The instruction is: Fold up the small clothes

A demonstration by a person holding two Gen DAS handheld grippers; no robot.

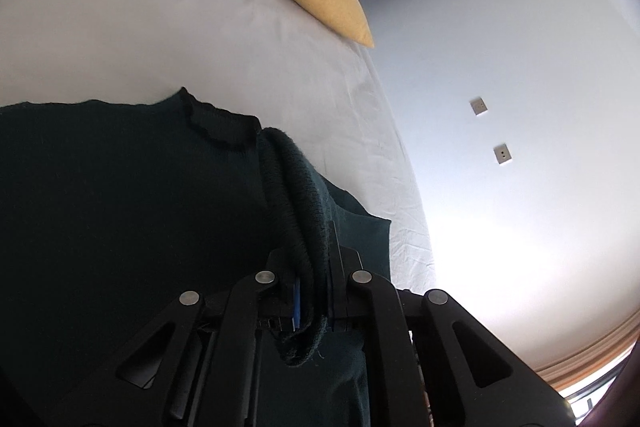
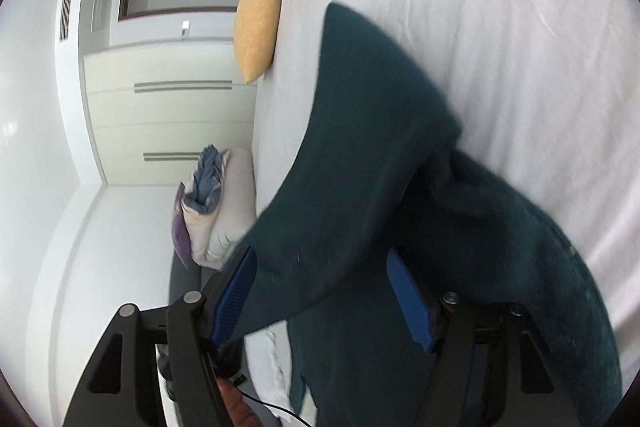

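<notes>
The left tongs (image 1: 310, 291) are clamped tight on a bunched roll of the dark green sweater (image 1: 120, 207), a ribbed edge that could be a cuff or a hem (hard to say which from here). Beyond their tips the sweater spreads flat to the left over the white bed (image 1: 160, 27), its neckline (image 1: 216, 131) lying just ahead. The right tongs (image 2: 324, 299) stand apart, blue pads (image 2: 408, 303) showing on both sides with a flap of the same sweater hanging loosely between them, not squeezed; no earlier view tells whether they are letting go or about to bite. Past them the bed runs on to a yellow pillow (image 2: 258, 19) at the far edge, well clear of the work. To do this fold well, I would say the left tongs should carry their edge across the body and lay it down straight without dragging the flat part, while the right tongs get clear of the flap before pulling back, so nothing is snagged and rumpled.
</notes>
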